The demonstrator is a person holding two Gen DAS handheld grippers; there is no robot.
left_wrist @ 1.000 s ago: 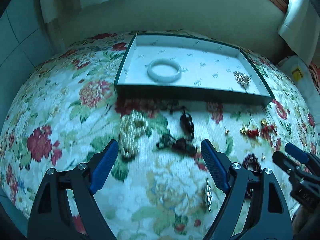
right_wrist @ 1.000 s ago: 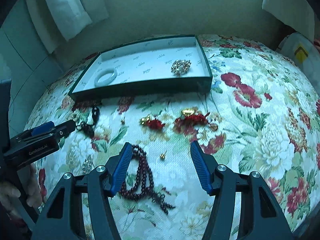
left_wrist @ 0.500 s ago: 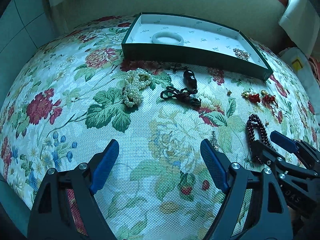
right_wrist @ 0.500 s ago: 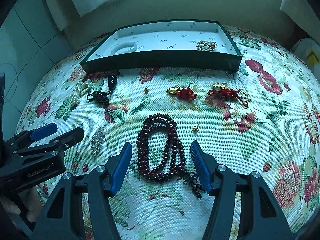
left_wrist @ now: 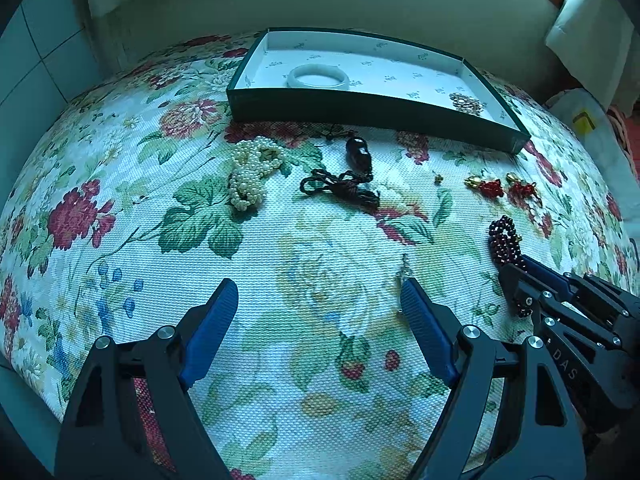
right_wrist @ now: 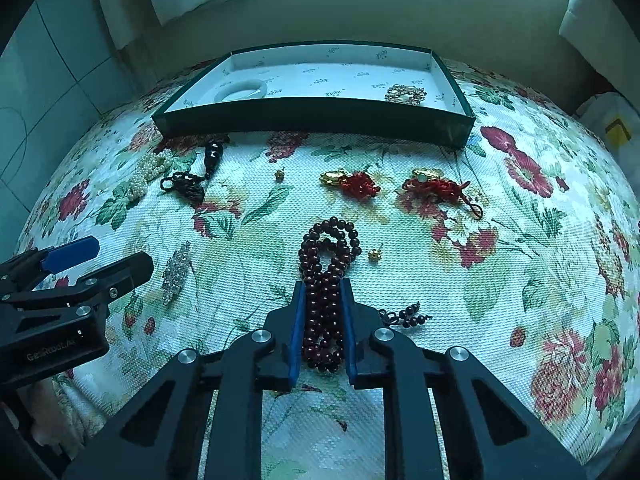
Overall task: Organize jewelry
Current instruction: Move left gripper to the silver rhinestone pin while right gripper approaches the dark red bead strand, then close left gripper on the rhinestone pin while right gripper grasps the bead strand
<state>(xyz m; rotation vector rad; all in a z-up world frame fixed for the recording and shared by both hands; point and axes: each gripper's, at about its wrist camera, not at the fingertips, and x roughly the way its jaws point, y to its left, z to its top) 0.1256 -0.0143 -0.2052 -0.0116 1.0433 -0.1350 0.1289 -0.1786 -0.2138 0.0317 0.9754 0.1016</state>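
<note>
My right gripper (right_wrist: 323, 286) is shut on a dark red bead bracelet (right_wrist: 326, 258) that lies on the flowered cloth; its loop sticks out ahead of the fingers. The bracelet also shows in the left wrist view (left_wrist: 505, 238). My left gripper (left_wrist: 318, 292) is open and empty above bare cloth. A green jewelry box (left_wrist: 360, 106) at the back holds a white bangle (left_wrist: 318, 76) and a gold brooch (left_wrist: 466, 103). The box (right_wrist: 320, 124) also shows in the right wrist view.
On the cloth lie a pearl strand (left_wrist: 252, 172), a black cord pendant (left_wrist: 352, 168), two red-tasselled gold charms (right_wrist: 352, 182) (right_wrist: 436, 186), a silver brooch (right_wrist: 176, 272), and small gold studs (right_wrist: 375, 255) (right_wrist: 279, 175). Walls and curtains stand behind the table.
My right gripper has closed its jaws onto the dark red bead bracelet. My left gripper has stayed open and shifted only slightly.
</note>
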